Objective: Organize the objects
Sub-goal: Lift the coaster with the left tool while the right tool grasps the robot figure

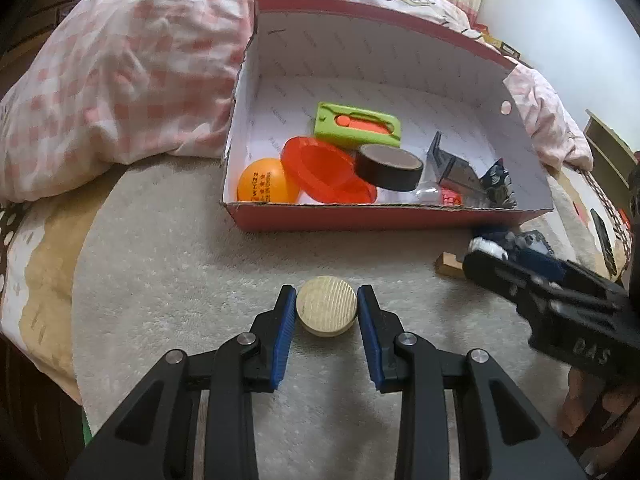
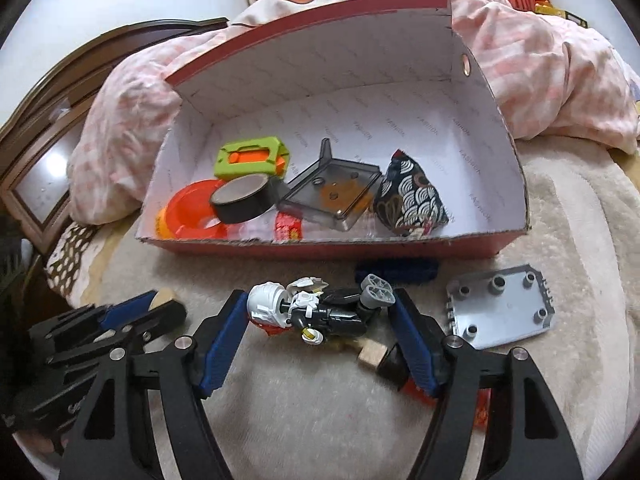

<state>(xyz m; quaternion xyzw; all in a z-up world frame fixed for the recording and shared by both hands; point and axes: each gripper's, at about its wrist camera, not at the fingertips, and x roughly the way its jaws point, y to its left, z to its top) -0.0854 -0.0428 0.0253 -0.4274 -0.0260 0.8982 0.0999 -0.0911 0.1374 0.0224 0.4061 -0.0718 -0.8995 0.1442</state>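
A round wooden disc [image 1: 326, 312] lies on the beige blanket, and my left gripper [image 1: 326, 307] is shut on it, blue pads against both sides. In the right wrist view a black and white toy figure [image 2: 316, 312] lies across the blanket between the fingers of my right gripper [image 2: 320, 304]. The wide-set pads touch its white head and its grey end. The red cardboard box [image 2: 320, 250] stands just beyond, holding a black tape roll [image 2: 240, 202], a green case [image 2: 252, 158], an orange lid [image 2: 188, 212], a smoky clear case [image 2: 332, 194] and a patterned pouch [image 2: 412, 196].
A grey studded plate [image 2: 500, 308], a dark blue knitted piece [image 2: 396, 270] and a small wooden block [image 2: 372, 354] lie on the blanket near the right gripper. A pink checked quilt [image 1: 120, 72] is bunched behind and left of the box. An orange ball [image 1: 264, 182] sits in the box corner.
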